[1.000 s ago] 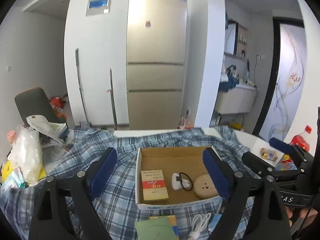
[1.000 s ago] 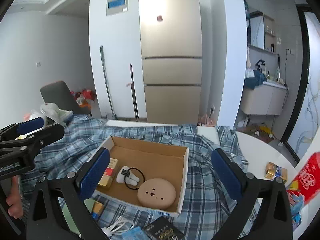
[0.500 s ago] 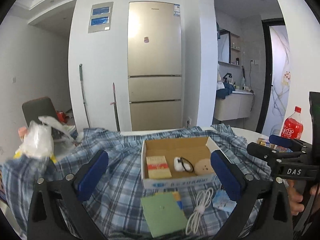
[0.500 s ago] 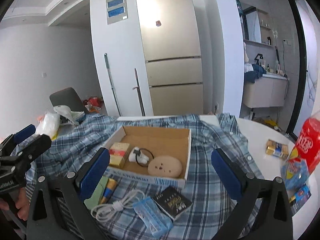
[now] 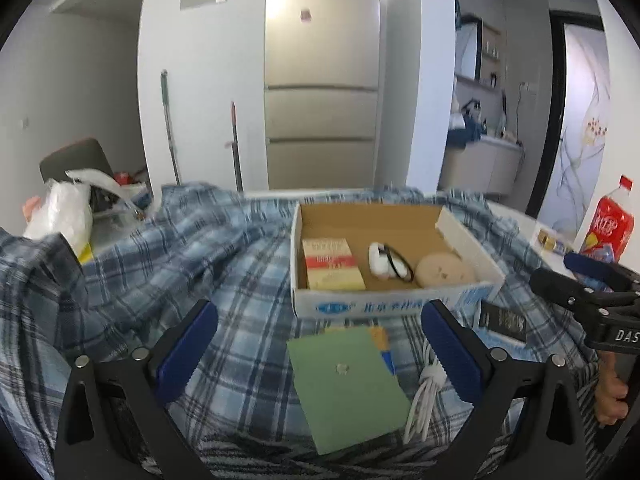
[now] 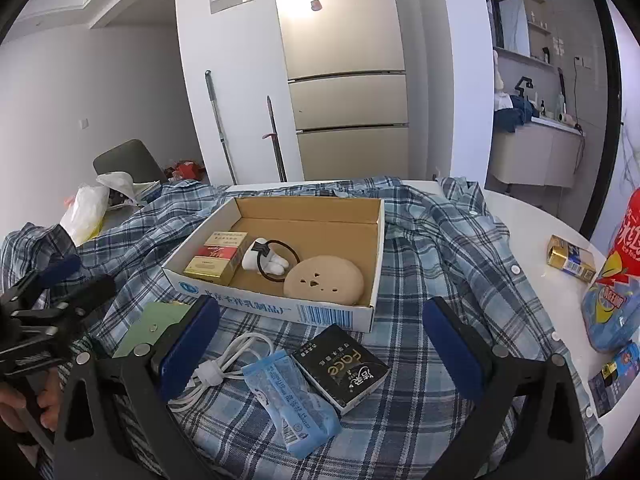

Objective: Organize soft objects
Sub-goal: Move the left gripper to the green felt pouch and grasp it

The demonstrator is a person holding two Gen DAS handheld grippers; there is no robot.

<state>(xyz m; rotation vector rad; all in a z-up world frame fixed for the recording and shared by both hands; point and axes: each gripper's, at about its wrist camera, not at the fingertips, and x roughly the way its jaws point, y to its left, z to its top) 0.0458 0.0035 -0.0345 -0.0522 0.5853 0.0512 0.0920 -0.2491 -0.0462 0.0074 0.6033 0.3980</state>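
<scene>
Right wrist, tissue pack (image 6: 294,400) between open tongs (image 6: 320,344)

Round white table (image 6: 532,224) before me, bearing directly: crumpled blue plaid cotton shirt (image 6: 436,248) spread over most of it; small gold foil packet (image 6: 570,258); red plastic soda bottle (image 5: 610,222); blue snack bags (image 6: 608,316) at my right edge.

Plaid shirt (image 6: 436,264) soft woven cloth; box (image 6: 296,216) matt cardboard; tissue pack (image 6: 292,396) glossy plastic.
</scene>
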